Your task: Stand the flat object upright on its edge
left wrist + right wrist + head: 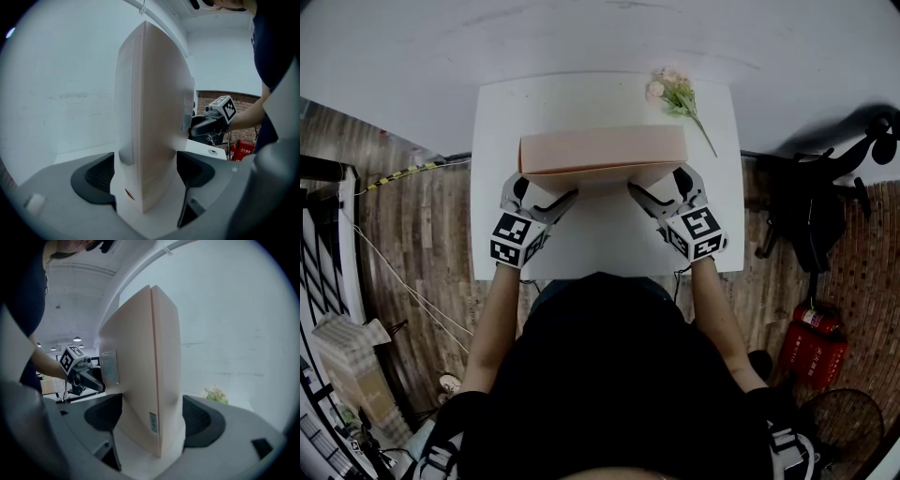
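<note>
A flat pale pink box (602, 150) stands upright on its long edge across the white table (600, 248), tilted slightly. My left gripper (548, 190) straddles its left end and my right gripper (658, 183) straddles its right end. In the left gripper view the box (154, 117) rises between the dark pads (96, 176) with narrow gaps on both sides. The right gripper view shows the same: the box (140, 366) stands between the pads (201, 418) without being squeezed. Both grippers are open around it.
A small bunch of artificial flowers (675, 94) lies at the table's far right corner, behind the box. A white wall runs just beyond the table. On the floor are black equipment (825, 197) and a red fire extinguisher (814, 347) to the right, and cardboard (352, 366) to the left.
</note>
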Tool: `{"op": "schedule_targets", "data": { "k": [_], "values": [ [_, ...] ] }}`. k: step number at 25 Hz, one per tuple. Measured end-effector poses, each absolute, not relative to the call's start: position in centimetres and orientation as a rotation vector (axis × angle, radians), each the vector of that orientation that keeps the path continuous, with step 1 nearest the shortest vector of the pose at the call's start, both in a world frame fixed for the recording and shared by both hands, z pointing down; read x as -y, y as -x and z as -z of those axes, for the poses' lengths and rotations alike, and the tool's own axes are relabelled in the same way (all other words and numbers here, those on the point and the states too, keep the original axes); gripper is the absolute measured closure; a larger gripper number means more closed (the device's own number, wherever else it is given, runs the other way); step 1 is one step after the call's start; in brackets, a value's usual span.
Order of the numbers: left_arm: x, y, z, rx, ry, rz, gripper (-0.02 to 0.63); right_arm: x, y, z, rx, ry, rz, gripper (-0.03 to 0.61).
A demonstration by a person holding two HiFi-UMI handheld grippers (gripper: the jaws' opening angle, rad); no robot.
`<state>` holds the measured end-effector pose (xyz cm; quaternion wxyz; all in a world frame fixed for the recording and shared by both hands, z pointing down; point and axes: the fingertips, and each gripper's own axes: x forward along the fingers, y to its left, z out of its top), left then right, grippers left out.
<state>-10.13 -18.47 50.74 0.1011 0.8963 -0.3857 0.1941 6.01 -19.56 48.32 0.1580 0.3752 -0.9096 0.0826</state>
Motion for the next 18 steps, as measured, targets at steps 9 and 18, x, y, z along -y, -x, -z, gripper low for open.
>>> {"op": "schedule_targets", "data": {
  "k": [9, 18],
  "values": [
    [18.51, 9.99, -50.63, 1.119, -2.668, -0.562, 0.147, 19.42, -6.1, -48.42, 2.621, -1.039, -0.236, 0.181],
    [18.78, 10.33, -49.85, 1.151, -2.678, -0.515, 0.123, 19.49, -6.19, -48.35, 2.627, -1.038, -0.235, 0.173]
  ]
}}
